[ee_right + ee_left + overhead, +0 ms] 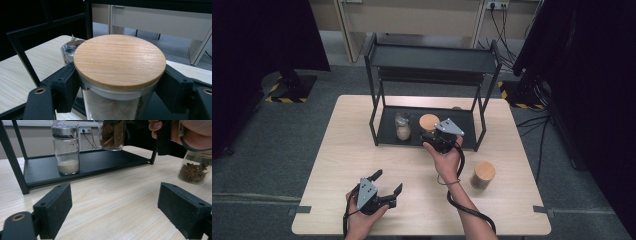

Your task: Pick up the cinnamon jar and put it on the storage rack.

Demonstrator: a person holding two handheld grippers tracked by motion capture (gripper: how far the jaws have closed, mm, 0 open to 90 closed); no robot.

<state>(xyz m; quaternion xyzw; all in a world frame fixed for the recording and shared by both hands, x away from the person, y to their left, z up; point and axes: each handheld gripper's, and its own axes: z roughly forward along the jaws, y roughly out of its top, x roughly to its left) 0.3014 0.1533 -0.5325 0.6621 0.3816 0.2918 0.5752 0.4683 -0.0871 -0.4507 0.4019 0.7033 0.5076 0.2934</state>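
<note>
Gripped tight between the right gripper (pixel 435 137)'s jaws, the wooden-lidded jar (pixel 119 65) hangs above the rack's bottom shelf (pixel 387 131), beside the powder jar (pixel 402 126), looking ready to be lowered and released, while the left gripper (pixel 388 186) waits wide open, empty.

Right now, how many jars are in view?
3. The wooden-lidded jar is held by the right gripper over the rack's bottom shelf; the powder jar stands there; another wooden-lidded jar stands on the table.
</note>
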